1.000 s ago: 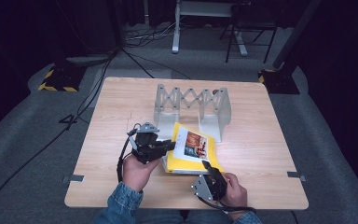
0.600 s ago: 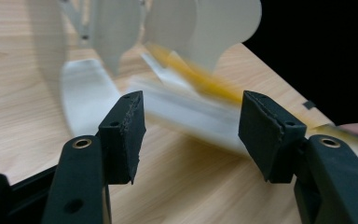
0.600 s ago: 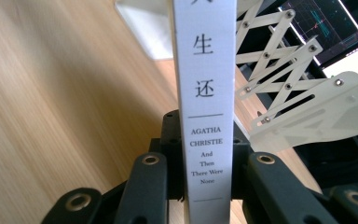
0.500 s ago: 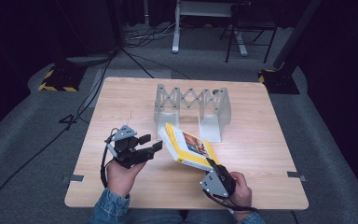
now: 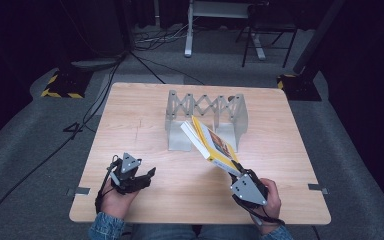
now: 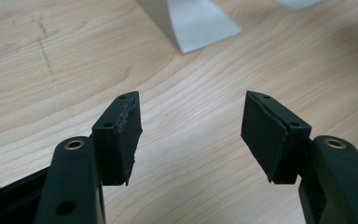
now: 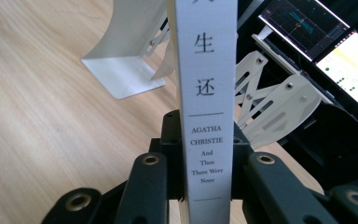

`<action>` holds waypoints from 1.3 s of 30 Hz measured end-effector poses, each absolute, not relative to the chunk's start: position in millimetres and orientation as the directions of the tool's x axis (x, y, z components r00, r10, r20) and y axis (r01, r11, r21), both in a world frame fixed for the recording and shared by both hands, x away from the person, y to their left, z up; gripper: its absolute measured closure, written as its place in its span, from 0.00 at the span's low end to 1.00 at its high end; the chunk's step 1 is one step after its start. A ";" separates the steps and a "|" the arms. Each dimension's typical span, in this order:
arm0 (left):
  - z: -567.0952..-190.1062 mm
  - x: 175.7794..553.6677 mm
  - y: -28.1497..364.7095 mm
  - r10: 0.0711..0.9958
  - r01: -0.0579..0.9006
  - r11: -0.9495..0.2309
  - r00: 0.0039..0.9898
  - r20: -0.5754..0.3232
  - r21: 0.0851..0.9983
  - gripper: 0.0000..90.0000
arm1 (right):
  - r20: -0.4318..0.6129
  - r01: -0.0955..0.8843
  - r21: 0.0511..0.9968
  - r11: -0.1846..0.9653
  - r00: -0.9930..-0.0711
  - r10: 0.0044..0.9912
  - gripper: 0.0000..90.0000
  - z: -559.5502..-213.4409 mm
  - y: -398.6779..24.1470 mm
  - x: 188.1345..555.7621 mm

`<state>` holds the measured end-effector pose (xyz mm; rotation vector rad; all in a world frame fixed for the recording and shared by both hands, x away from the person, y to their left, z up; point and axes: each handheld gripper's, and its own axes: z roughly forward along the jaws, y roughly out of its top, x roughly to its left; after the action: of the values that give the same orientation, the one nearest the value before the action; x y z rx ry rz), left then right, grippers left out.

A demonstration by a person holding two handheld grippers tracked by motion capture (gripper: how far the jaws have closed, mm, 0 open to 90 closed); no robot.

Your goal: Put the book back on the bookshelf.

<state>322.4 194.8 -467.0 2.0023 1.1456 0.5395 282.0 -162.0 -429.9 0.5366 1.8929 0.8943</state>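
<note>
Paperback [image 5: 211,142] now airborne, clamped at its lower end in our right gripper [image 5: 240,176].
Lifted off the table [image 5: 140,120], tilted toward the expanding metal book rack [image 5: 206,107]; our left gripper [image 5: 142,178] has let go, jaws apart — shelving looks next.

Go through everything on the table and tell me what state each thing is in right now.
Book: closed, lifted off the table, tilted, gripped at its spine end.
Right gripper: shut on the book.
Left gripper: jaws open, empty, over bare wood.
Expanding metal book rack: upright on the table, stretched open, no books inside.
</note>
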 end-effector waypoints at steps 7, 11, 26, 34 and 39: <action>-485.4 328.8 200.5 0.882 0.580 -0.352 0.468 0.053 0.734 0.43 | -0.526 -0.009 0.809 0.588 -0.457 0.717 0.85 -414.4 -167.5 288.5; -493.3 330.7 207.9 0.883 0.588 -0.354 0.466 0.052 0.727 0.43 | -0.507 -0.006 0.824 0.567 -0.455 0.732 0.85 -408.9 -169.1 292.2; -504.5 343.1 232.3 0.888 0.635 -0.308 0.460 -0.026 0.708 0.31 | -0.423 0.023 0.880 0.474 -0.415 0.805 0.85 -385.6 -179.5 326.0; -504.6 343.4 233.4 0.885 0.631 -0.316 0.466 -0.021 0.708 0.31 | -0.338 0.074 0.915 0.397 -0.399 0.852 0.85 -378.6 -185.6 351.0; -504.5 343.3 233.4 0.884 0.631 -0.317 0.466 -0.020 0.708 0.31 | -0.287 0.119 0.926 0.358 -0.392 0.874 0.85 -377.2 -182.6 370.1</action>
<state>343.3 233.4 -504.5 2.0603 1.2548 0.4961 370.1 -182.6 -377.2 0.8797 1.7661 1.1110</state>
